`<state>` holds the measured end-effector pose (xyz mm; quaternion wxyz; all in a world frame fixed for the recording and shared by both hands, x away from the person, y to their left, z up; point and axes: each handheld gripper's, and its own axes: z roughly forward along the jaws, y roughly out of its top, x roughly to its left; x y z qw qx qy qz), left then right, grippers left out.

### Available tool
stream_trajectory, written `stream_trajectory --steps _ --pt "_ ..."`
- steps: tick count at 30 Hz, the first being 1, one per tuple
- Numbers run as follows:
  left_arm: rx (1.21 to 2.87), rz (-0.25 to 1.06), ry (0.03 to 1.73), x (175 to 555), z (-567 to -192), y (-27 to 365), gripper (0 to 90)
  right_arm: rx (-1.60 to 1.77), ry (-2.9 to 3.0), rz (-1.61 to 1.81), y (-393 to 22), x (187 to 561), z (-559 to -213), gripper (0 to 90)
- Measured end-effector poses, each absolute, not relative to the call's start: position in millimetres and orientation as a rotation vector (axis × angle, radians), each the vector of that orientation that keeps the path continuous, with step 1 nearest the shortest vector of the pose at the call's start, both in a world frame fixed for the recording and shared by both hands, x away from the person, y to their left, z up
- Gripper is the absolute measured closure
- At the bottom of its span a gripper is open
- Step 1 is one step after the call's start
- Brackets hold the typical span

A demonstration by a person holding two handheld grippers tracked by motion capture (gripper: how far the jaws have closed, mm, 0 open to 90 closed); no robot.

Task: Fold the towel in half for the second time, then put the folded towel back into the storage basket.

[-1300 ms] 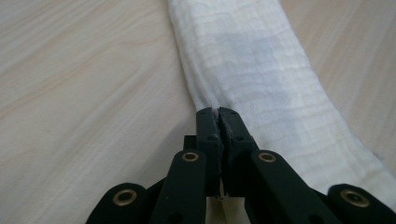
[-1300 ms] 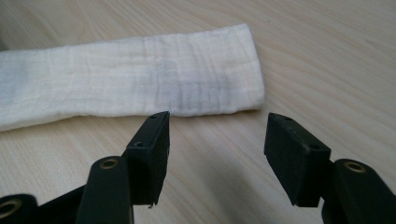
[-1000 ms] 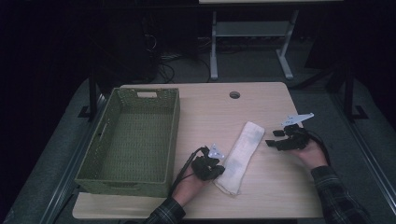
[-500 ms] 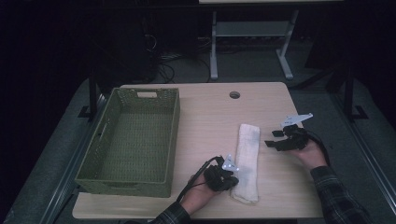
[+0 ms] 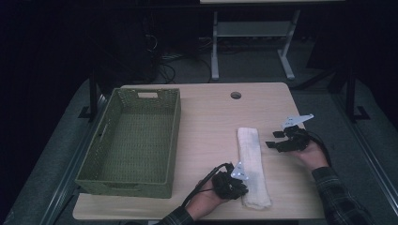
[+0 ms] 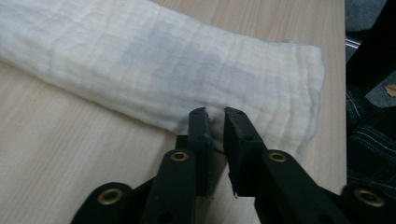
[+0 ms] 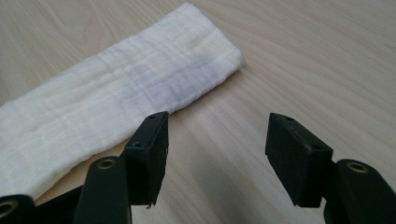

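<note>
Folded white towel (image 5: 252, 168) lies lengthwise on desk (image 5: 206, 122), right of green basket (image 5: 133, 140). Left claw (image 6: 215, 122) at towel's near left edge, jaws just opening, narrow gap, nothing pinched. Right claw (image 7: 217, 140) spread wide, empty, just right of towel's far end.

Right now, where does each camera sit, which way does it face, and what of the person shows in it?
High view: fixed above the person's side, looking forward and down on the table, green basket and folded white towel; both forearms, left gripper and right gripper.
Left gripper view: rides the left gripper, facing the towel; jaws slightly parted at its edge, having just been opening.
Right gripper view: rides the right gripper, facing the tabletop beside the towel; jaws open.
All three share the towel.
</note>
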<state>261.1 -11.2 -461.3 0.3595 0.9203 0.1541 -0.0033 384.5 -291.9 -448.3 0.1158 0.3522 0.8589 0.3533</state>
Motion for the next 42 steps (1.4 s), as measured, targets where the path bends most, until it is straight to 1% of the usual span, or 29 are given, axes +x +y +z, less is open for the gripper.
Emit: stream_trajectory --steps 3,11,13,15,16,21,27,35,40,42 --pt "2.368 0.001 0.393 264 -460 -7 69.4 1.031 2.518 1.033 -292 385 -448 38.9" --pt "2.343 -0.037 0.371 276 -454 0 37.9 1.028 2.519 1.035 -292 385 -449 39.0" --pt "2.340 -0.047 0.352 278 -452 0 32.7 1.029 2.520 1.036 -292 385 -448 39.0" --pt "2.340 -0.060 0.334 280 -449 -3 25.4 1.025 2.519 1.037 -292 385 -448 38.9" --pt "2.331 -0.069 0.331 280 -448 -4 23.8 1.027 2.519 1.037 -292 385 -448 38.9" --pt "2.340 -0.049 0.251 284 -440 -13 18.9 1.017 2.526 1.029 -291 385 -449 39.0" --pt "2.351 -0.030 0.195 292 -437 -34 17.6 1.019 2.524 1.030 -291 385 -449 38.8" --pt "2.402 0.009 0.141 299 -451 -50 17.0 1.023 2.524 1.027 -291 385 -450 38.5" --pt "2.450 0.018 0.146 300 -465 -55 16.9 1.024 2.519 1.025 -292 385 -450 38.4" --pt "2.425 0.023 0.140 299 -468 -53 16.2 1.019 2.518 1.018 -292 386 -449 38.4"
